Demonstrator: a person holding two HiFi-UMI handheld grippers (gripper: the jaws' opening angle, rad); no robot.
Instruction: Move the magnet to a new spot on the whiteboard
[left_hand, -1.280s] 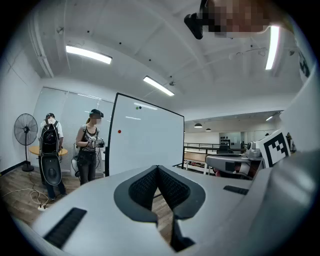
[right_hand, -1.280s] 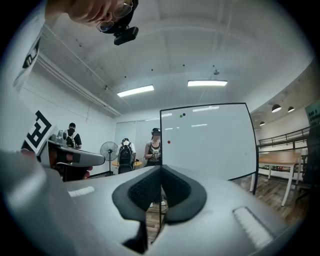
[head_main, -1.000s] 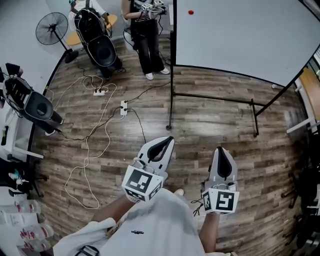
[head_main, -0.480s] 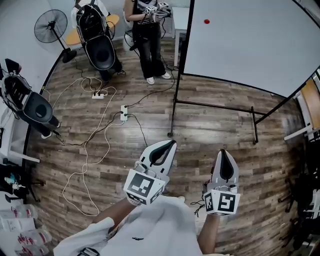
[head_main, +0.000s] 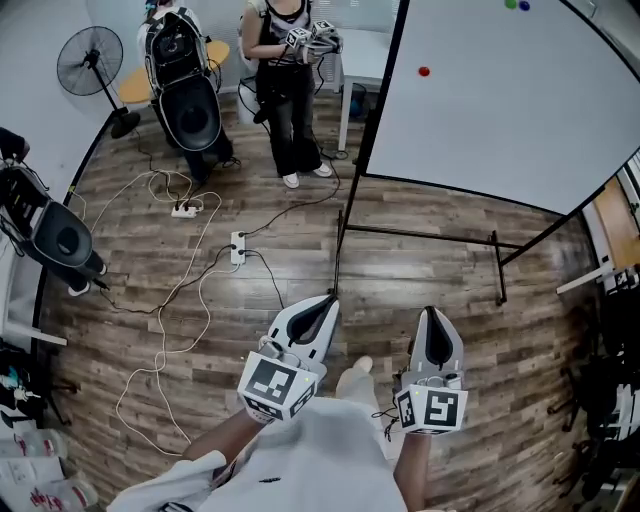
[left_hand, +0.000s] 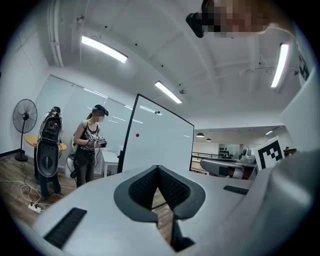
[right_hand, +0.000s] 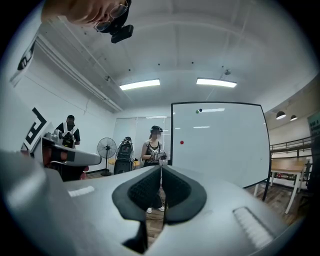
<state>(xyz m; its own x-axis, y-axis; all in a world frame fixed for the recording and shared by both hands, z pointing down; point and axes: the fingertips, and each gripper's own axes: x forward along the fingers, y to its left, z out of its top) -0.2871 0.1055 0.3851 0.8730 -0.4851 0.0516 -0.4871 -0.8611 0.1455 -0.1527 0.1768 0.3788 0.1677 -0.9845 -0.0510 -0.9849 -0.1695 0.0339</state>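
Note:
A small red magnet (head_main: 424, 71) sticks to the white whiteboard (head_main: 500, 90), which stands on a black frame far ahead of me. The magnet (left_hand: 137, 135) also shows on the board (left_hand: 160, 142) in the left gripper view, and as a red magnet (right_hand: 181, 142) on the board (right_hand: 220, 145) in the right gripper view. My left gripper (head_main: 322, 303) and right gripper (head_main: 432, 317) hang side by side over the wood floor, well short of the board. Both are shut with nothing between the pads. Two more magnets, green (head_main: 511, 4) and blue (head_main: 524, 6), sit at the board's top.
A person (head_main: 288, 80) holding grippers stands left of the whiteboard. A fan (head_main: 90, 60) and black bags (head_main: 190, 95) are at the far left. Cables and a power strip (head_main: 238, 246) lie on the floor. The board's stand foot (head_main: 338, 255) reaches toward me.
The head view has moved toward the whiteboard and tilted up, so more of the board shows, including its top magnets. Both grippers stay shut and side by side.

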